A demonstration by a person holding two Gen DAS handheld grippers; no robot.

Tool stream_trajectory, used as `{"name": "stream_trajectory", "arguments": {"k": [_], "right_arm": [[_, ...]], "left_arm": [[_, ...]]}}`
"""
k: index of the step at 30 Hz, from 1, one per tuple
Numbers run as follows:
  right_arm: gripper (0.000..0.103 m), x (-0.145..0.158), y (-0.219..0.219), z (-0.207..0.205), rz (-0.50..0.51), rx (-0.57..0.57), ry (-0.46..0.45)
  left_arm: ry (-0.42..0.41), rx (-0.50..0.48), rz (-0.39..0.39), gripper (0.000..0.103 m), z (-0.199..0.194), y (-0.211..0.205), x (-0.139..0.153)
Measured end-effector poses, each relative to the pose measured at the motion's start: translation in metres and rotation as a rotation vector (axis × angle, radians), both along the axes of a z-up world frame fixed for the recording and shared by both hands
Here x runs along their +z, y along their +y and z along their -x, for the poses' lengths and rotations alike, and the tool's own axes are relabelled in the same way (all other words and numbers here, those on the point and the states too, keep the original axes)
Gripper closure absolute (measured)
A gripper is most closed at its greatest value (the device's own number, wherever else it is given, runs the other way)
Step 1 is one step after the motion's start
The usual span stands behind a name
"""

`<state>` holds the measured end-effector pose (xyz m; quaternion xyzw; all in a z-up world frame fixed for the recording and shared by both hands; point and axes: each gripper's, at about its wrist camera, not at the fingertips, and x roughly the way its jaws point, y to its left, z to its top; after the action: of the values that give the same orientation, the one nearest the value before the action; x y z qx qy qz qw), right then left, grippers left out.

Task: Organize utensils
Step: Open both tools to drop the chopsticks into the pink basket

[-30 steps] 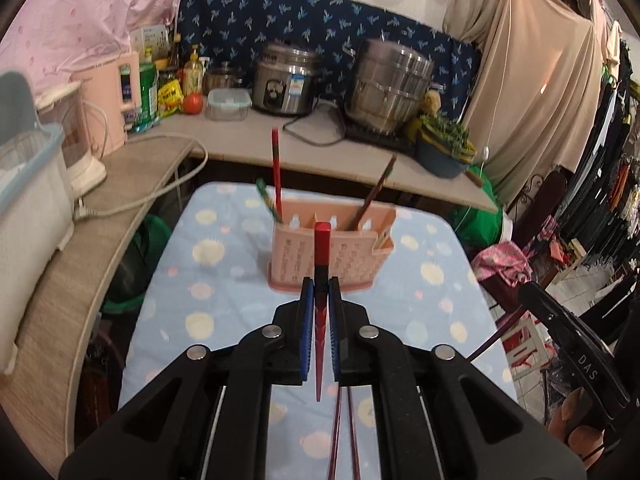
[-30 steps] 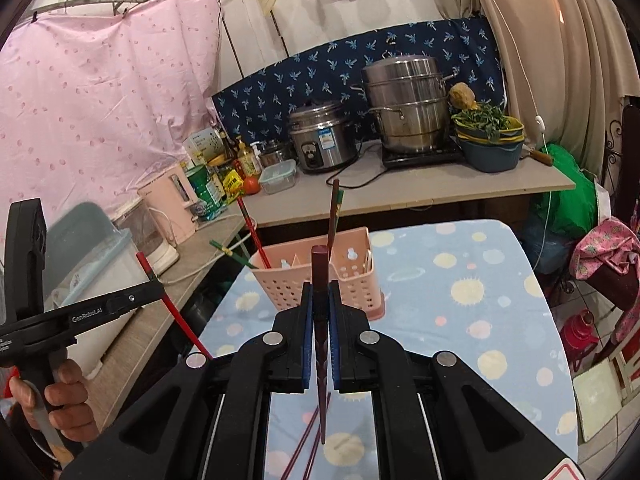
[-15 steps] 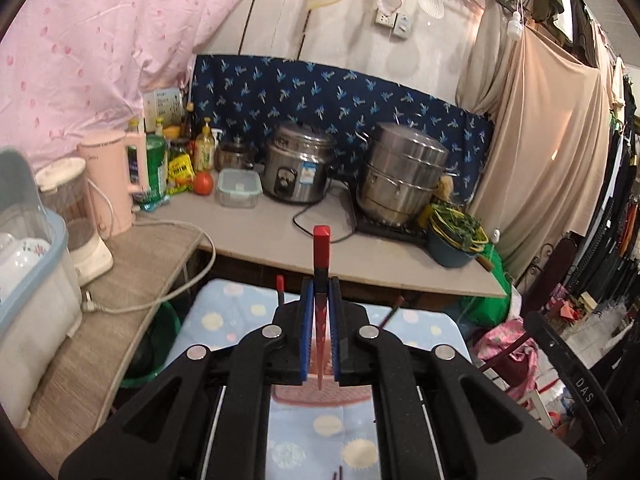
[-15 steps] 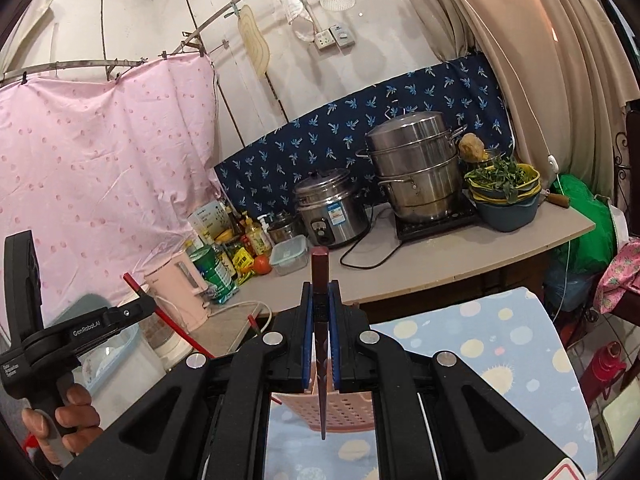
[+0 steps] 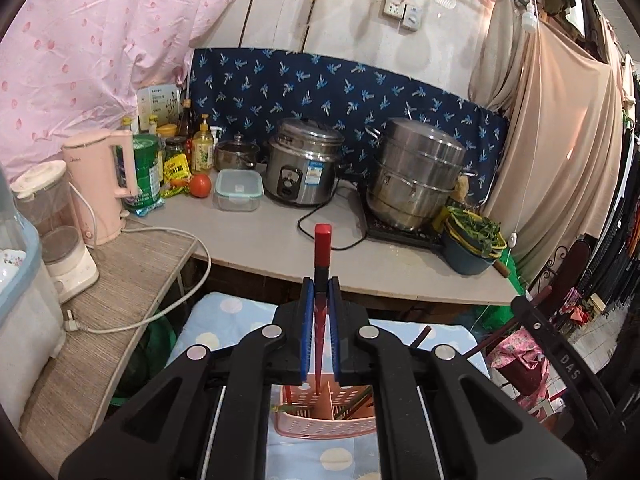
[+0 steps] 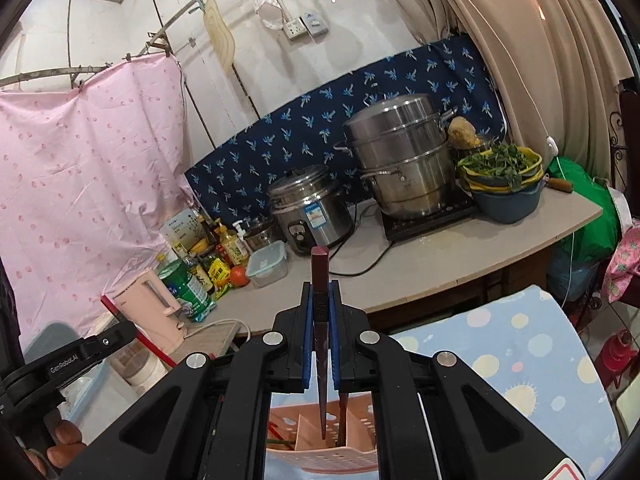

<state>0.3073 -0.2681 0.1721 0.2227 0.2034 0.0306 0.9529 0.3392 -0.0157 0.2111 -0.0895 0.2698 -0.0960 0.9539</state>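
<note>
Here each tool (image 5: 319,300) (image 6: 320,300) pinches an upright chopstick (image 5: 321,256) (image 6: 320,276), tip down over the pink holder (image 5: 324,420).

Perforated pink plastic caddy (image 5: 325,420), glossy red chopstick (image 5: 321,252), shiny steel steamer pot (image 6: 402,162), matt black tongs (image 5: 320,332)

Both wrist views: even, diffuse indoor light, fairly bright, no hard shadows. Warm orange glow patch on the beige curtain (image 5: 560,128) at upper right of the left view. Specular highlights on the steel steamer pot (image 5: 416,172) and rice cooker (image 5: 304,168), not blown out. Heavy fisheye: counter edge (image 6: 480,276) bows, black vignette at all corners. Mid-field is sharp; the black gripper arms (image 5: 320,400) up close are slightly soft and dark, little surface detail. No motion blur. White wall (image 6: 120,28) is near clipping in the right view.
</note>
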Motion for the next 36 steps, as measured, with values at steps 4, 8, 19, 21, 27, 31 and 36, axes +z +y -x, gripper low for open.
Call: {"name": "stream_trajectory", "arguments": {"k": [4, 8, 19, 21, 27, 31, 36], "right_arm": [[0.096, -0.023, 0.003, -0.012, 0.016, 0.007, 0.057], [0.096, -0.039, 0.005, -0.018, 0.021, 0.023, 0.093], [0.087, -0.044, 0.014, -0.015, 0.085, 0.031, 0.111], [0.075, -0.041, 0.016, -0.010, 0.102, 0.026, 0.103], [0.058, -0.030, 0.024, 0.013, 0.165, 0.023, 0.063], [0.055, -0.024, 0.028, 0.030, 0.175, 0.036, 0.054], [0.047, -0.020, 0.032, 0.061, 0.192, 0.039, 0.051]], "left_arm": [[0.046, -0.007, -0.010, 0.096, -0.013, -0.004, -0.024], [0.090, -0.017, -0.011, 0.096, -0.022, -0.007, -0.044], [0.126, -0.013, -0.037, 0.095, -0.021, -0.017, -0.068], [0.130, -0.014, -0.039, 0.092, -0.020, -0.018, -0.068], [0.120, 0.009, -0.043, 0.062, -0.007, -0.017, -0.066], [0.114, 0.020, -0.051, 0.055, 0.006, -0.017, -0.063], [0.101, 0.034, -0.059, 0.037, 0.028, -0.015, -0.061]]}}
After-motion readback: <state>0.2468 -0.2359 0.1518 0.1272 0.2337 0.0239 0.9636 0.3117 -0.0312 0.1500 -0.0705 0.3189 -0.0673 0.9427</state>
